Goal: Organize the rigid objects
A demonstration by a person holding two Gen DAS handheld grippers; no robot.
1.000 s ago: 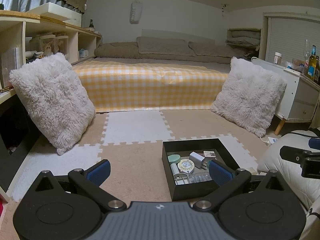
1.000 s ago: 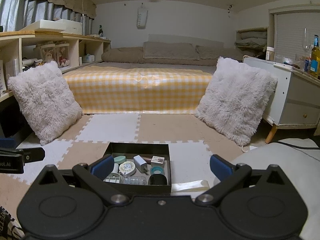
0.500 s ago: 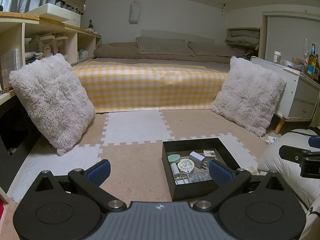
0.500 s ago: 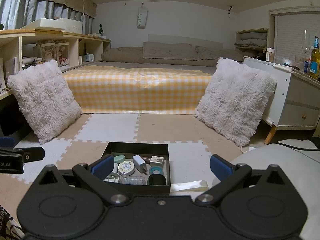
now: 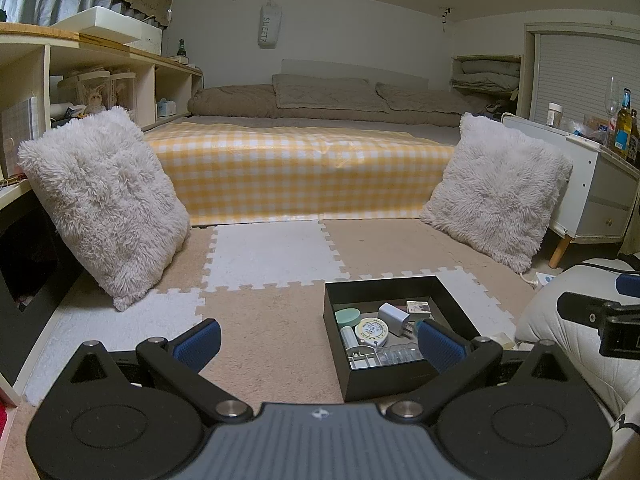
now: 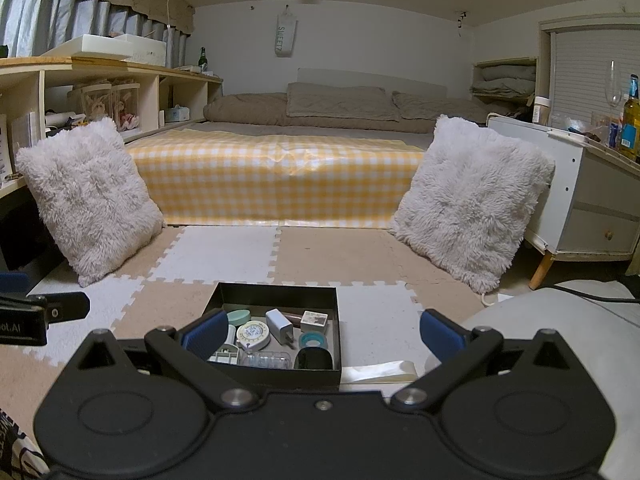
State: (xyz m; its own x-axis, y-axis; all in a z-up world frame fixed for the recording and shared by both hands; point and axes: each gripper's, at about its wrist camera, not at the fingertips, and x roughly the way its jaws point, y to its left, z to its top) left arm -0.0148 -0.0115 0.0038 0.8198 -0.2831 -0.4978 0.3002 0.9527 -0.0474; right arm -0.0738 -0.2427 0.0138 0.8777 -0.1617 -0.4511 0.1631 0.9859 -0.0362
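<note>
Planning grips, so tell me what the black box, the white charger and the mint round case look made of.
Black box: probably rigid matte cardboard, with thin straight walls and no shine. White charger: smooth hard plastic, with metal prongs. Mint round case: likely smooth plastic; too small to be sure.

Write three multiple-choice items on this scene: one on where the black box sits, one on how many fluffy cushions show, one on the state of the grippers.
1. Where is the black box?
A. on the bed
B. on the foam floor mat
C. on the shelf

2. How many fluffy cushions?
A. one
B. two
C. four

3. What are the grippers doing?
A. both open, empty
B. both shut
C. one holds a charger

Key:
1. B, it rests on the foam floor mat.
2. B, a left cushion and a right cushion.
3. A, the left gripper and right gripper are spread, holding nothing.
</note>
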